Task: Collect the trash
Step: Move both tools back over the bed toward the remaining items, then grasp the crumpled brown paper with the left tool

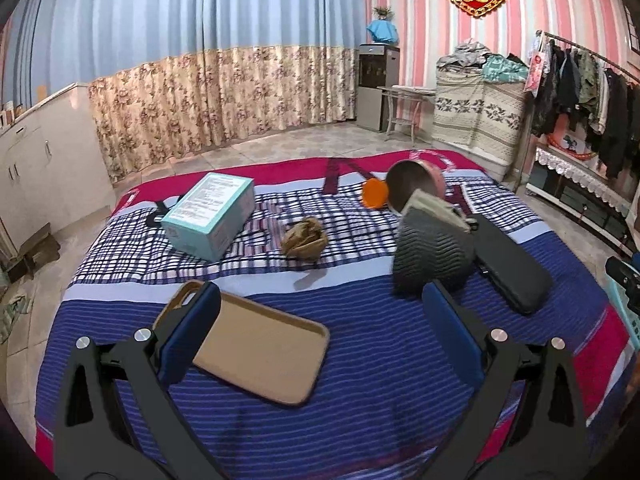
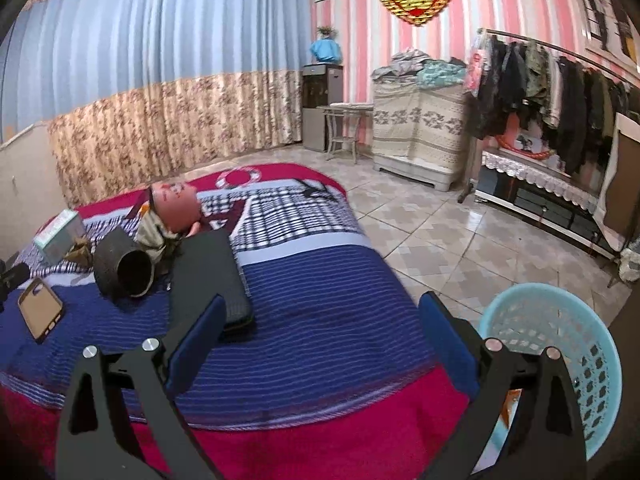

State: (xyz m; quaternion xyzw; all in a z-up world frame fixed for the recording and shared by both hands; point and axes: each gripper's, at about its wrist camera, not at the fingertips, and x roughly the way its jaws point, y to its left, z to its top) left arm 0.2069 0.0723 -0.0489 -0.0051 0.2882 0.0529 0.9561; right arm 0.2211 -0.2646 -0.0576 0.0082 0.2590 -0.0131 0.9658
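Observation:
A crumpled brown paper wad (image 1: 303, 237) lies mid-bed, just right of a teal carton (image 1: 211, 215); in the right wrist view the same wad (image 2: 80, 251) peeks out beside the carton (image 2: 60, 235). My left gripper (image 1: 320, 322) hovers open over the blue-striped bedspread, short of the wad, its left finger over a tan phone case (image 1: 256, 352). My right gripper (image 2: 322, 334) is open above the bed's near right corner, with nothing between its fingers. A light blue plastic basket (image 2: 560, 360) stands on the floor beside the bed, at the right finger.
A dark ribbed cup (image 1: 430, 258) lies on its side next to a long black case (image 1: 510, 264). Behind them lie a pink tin (image 1: 416, 188), an orange lid (image 1: 375, 193) and a bundle of cloth (image 1: 434, 206). Tiled floor surrounds the bed (image 1: 360, 360); a clothes rack (image 2: 552, 92) stands at right.

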